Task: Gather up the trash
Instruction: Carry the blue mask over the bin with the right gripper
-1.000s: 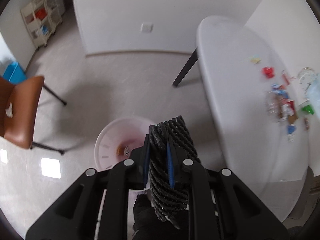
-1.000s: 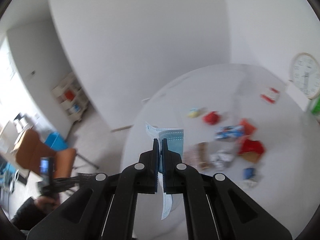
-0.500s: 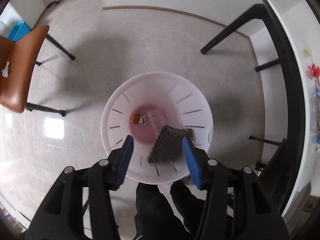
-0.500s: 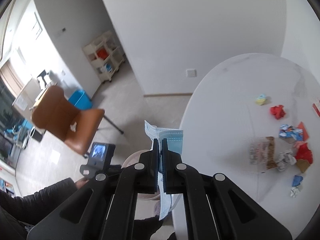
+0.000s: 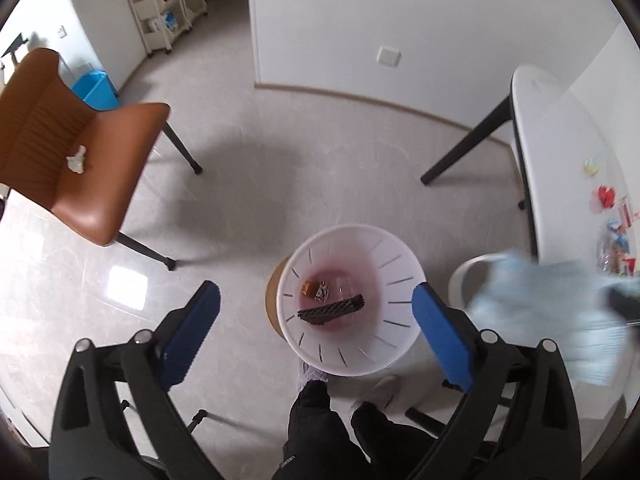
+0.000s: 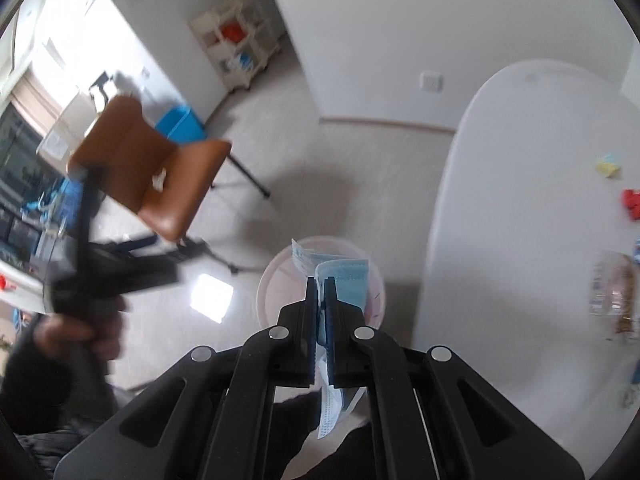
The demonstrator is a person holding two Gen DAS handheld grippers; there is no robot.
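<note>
Pale floor (image 5: 320,140) throughout, white wall behind. Left gripper (image 5: 315,288): spread wide, holding nothing, poised high over white bin (image 5: 384,344) on the floor at the person's feet. Inside bin: black mesh strip (image 5: 332,310) lying flat on the bottom, small orange wrapper (image 5: 316,290) just beside it. Right gripper (image 6: 319,282): clamped on blue face mask (image 6: 344,280), pinched near mid-fold, upper part standing above the fingertips, white strap and lower edge dangling below. From the right wrist view, mask lined up over the bin's near rim; from the left wrist view, same mask blurred at the right edge, to the side of the bin and apparently not yet over its mouth. Judged step: dropping the mask into the bin. To do well: carry right gripper across until fingertips sit over the bin's centre, not the rim; lower somewhat before letting go, since light fabric likely to drift or catch by a strap on the rim; open fully and check that no strap clings to a pad. Hold left gripper clear of the path. Further out: white table (image 6: 520,200) right of the bin, bearing more litter, among it yellow scrap (image 6: 608,166) and red scrap (image 6: 632,200), well apart from the bin. Brown chair (image 5: 92,160) to the left, crumpled white tissue (image 5: 76,159) on its seat, likely also for collection.
</note>
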